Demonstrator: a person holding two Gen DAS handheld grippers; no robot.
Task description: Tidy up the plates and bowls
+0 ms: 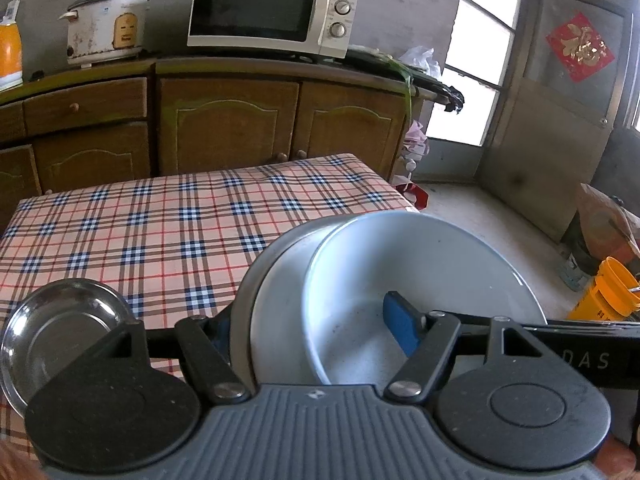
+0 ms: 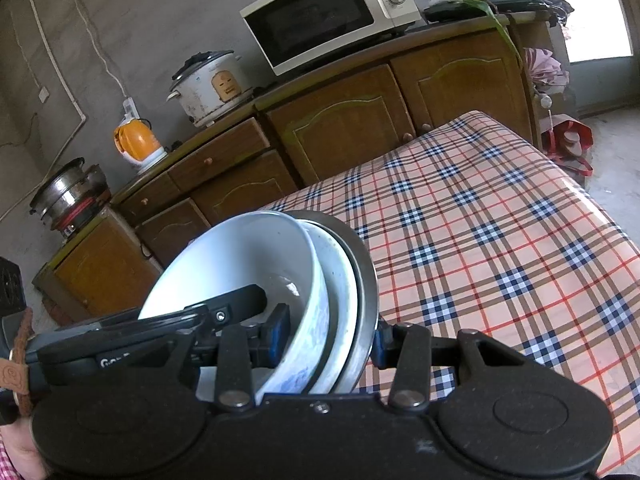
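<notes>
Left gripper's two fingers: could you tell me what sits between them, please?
In the left wrist view, three nested dishes: a steel dish, a white plate and a white bowl, clamped by their rims.

Glossy white ceramic bowl (image 1: 420,280), shiny steel dish (image 1: 60,328), smooth plaid tablecloth (image 1: 168,220), varnished wooden cabinets (image 1: 224,124).

This is a home kitchen: a microwave (image 1: 273,10) and a rice cooker (image 1: 105,24) sit on brown cupboards (image 1: 224,120) at the top.

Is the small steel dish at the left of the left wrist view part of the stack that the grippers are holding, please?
No, the steel dish lies alone on the checked tablecloth, apart from the stack.
</notes>
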